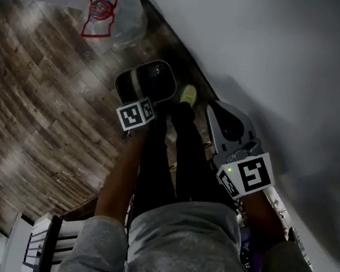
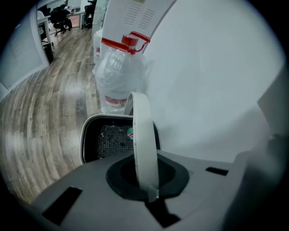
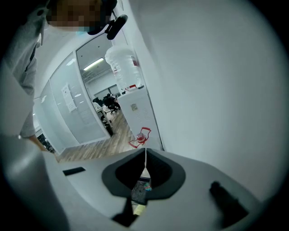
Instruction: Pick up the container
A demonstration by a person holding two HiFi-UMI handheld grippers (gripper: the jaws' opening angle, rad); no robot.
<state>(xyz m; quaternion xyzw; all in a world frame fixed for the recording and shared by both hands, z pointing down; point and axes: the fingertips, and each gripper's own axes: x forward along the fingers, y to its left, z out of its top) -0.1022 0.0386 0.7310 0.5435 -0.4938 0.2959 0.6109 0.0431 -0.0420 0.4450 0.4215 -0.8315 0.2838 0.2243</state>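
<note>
Dim, murky head view with a pale sheen on the floor (image 1: 35,113). Gripper views are brighter, fisheye-bent, black at the corners, slightly soft up close.

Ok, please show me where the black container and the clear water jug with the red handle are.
black container (image 2: 104,142), left gripper view, on its dark inside wall.
clear water jug (image 2: 119,74), left gripper view, on its clear body below the red handle.

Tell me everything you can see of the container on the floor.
The container is a rounded-rectangular bin, pale rim, dark inside with a mesh-like bottom and a small green-red sticker. It is open, upright, by the white wall over the wood floor. A white curved band, seemingly its handle, runs up into the shut left gripper.
</note>
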